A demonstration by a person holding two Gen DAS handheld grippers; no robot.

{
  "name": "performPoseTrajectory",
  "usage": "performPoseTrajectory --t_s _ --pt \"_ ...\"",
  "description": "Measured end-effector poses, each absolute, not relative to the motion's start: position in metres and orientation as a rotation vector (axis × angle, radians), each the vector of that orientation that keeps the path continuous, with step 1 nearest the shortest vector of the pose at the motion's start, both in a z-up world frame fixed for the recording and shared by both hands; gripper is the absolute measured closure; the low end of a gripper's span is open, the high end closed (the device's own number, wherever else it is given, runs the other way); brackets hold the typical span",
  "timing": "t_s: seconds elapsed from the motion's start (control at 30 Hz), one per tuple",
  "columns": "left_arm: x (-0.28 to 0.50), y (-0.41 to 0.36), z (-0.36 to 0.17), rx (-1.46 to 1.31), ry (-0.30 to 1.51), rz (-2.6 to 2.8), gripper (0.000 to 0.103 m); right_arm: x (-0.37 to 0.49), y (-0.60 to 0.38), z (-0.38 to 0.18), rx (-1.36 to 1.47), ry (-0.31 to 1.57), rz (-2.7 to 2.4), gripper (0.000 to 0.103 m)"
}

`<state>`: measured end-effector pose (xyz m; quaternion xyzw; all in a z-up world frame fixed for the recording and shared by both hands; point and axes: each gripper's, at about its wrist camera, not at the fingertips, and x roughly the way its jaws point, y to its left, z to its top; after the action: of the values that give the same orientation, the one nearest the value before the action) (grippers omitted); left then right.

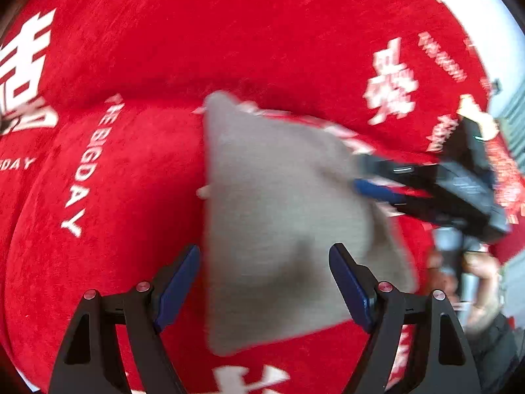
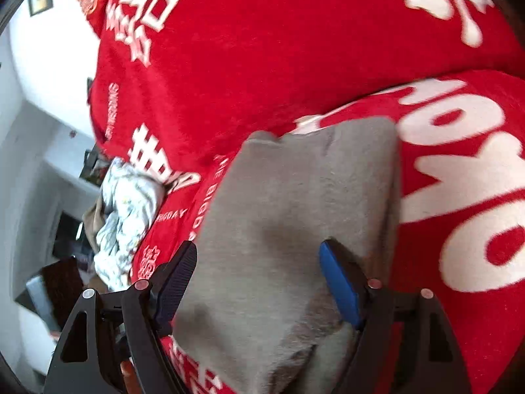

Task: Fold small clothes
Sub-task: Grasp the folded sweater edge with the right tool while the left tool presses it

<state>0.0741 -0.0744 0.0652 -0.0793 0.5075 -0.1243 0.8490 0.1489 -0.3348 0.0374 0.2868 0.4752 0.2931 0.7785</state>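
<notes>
Both tongs stand apart and empty: left gripper (image 1: 264,282) and right gripper (image 2: 257,275) hover over the folded grey garment (image 1: 279,213). It lies flat on the red blanket (image 1: 131,65), apparently released to rest. An unfolded pale garment (image 2: 126,216) waits far left.

We see the grey garment (image 1: 279,216) folded into a flat, roughly rectangular pad, lying on the red blanket (image 1: 137,170) with white lettering.

Plain grey folded garment (image 1: 279,216) on a bright red plush cover (image 1: 147,65) printed with white characters and lettering. Black grippers with blue finger pads (image 2: 341,285). Crumpled pale grey-and-white patterned cloth (image 2: 128,216) far left.
</notes>
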Motion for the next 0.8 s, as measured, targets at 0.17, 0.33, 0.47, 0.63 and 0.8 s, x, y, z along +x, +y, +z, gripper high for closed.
performPoseTrajectory --t_s 0.17,0.33,0.47,0.63,0.8 --pt "0.087 -0.063 0.023 -0.179 1.179 -0.253 0.022 0.135 -0.349 0.046 0.618 0.999 0.530 0.025" --pt "0.073 -0.051 0.045 -0.262 1.090 -0.284 0.021 0.085 -0.320 0.085 0.520 0.901 0.680 0.023" --pt "0.069 -0.049 0.035 -0.221 1.122 -0.236 0.021 0.057 -0.298 0.077 0.493 0.928 0.749 0.023" --pt "0.057 -0.031 0.015 -0.229 1.155 -0.240 0.021 0.051 -0.333 0.024 0.556 1.017 0.539 0.033" --pt "0.050 -0.025 0.045 -0.226 1.106 -0.266 0.021 0.029 -0.348 0.055 0.468 0.939 0.434 0.023"
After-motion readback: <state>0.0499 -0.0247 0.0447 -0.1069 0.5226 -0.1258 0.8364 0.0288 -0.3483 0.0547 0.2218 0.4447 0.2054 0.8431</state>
